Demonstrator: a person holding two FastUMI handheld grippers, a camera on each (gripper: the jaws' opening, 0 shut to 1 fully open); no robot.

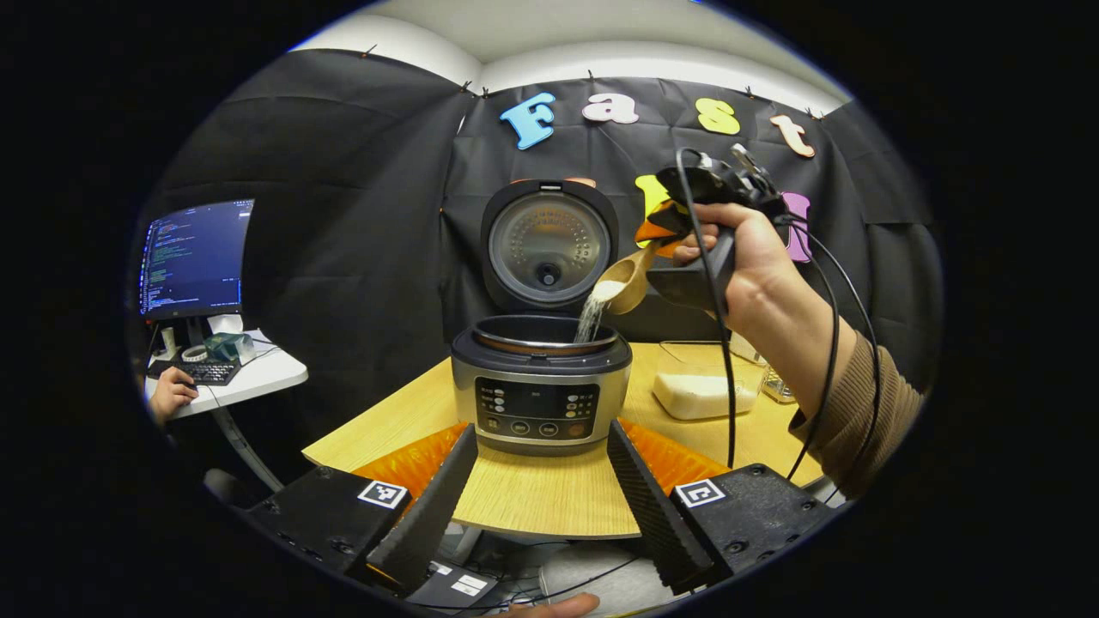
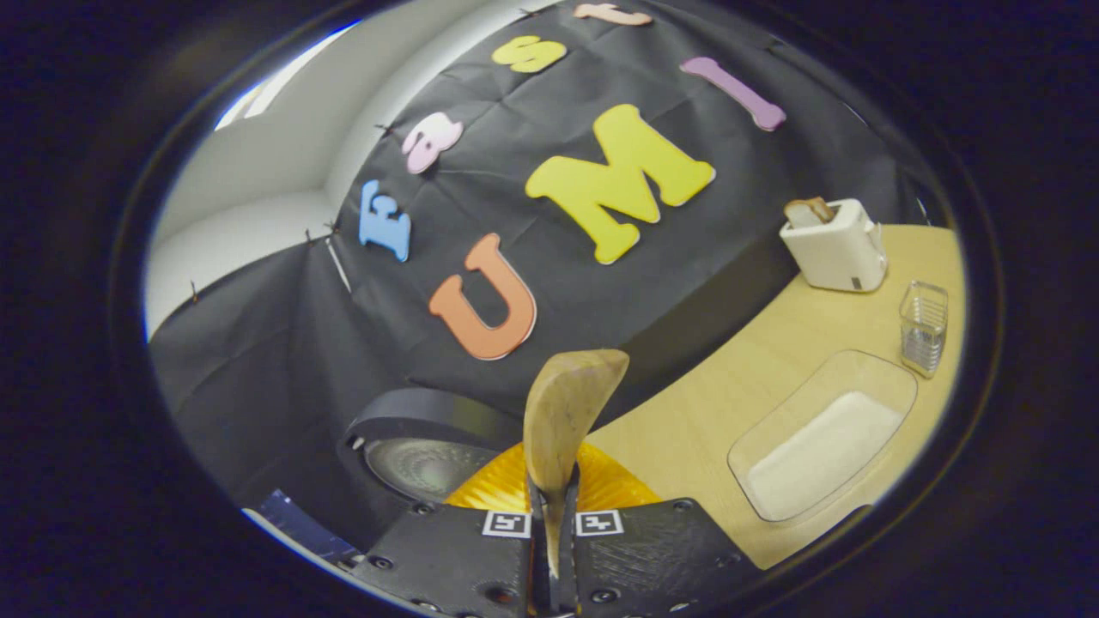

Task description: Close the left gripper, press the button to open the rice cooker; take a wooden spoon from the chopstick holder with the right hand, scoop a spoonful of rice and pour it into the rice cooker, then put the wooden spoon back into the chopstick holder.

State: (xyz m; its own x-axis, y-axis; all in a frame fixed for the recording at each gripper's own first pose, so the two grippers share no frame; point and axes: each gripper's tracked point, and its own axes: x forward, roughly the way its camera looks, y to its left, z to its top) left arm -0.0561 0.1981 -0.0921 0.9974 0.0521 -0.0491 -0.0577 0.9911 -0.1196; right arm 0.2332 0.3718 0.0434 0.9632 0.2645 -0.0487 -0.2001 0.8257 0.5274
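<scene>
A pale wooden table (image 1: pixel 549 493) stands in a booth walled with black cloth, white wall and ceiling showing above it. To one side a small white desk (image 1: pixel 258 378) carries a lit monitor (image 1: pixel 196 257) and a keyboard (image 1: pixel 204 372), with a person's hand (image 1: pixel 170 393) resting at it. On the table the rice cooker (image 1: pixel 541 386) sits with its lid (image 1: pixel 548 245) swung upright. The left gripper (image 1: pixel 543 489) hangs low in front of the cooker, its jaws spread wide with nothing between them. Above the pot, the right gripper (image 1: pixel 665 236), held in a hand (image 1: pixel 751 257), clamps the handle of the wooden spoon (image 1: pixel 625 281), tipped so that rice (image 1: pixel 591 316) streams into the open pot. In the right gripper view both fingers press on the wooden spoon, whose bowl rises ahead. Farther along the table lie a clear tray of rice (image 2: pixel 820 442), the wire chopstick holder (image 2: pixel 924 326) just beyond it, and a white toaster (image 2: pixel 834 245) near the wall.
</scene>
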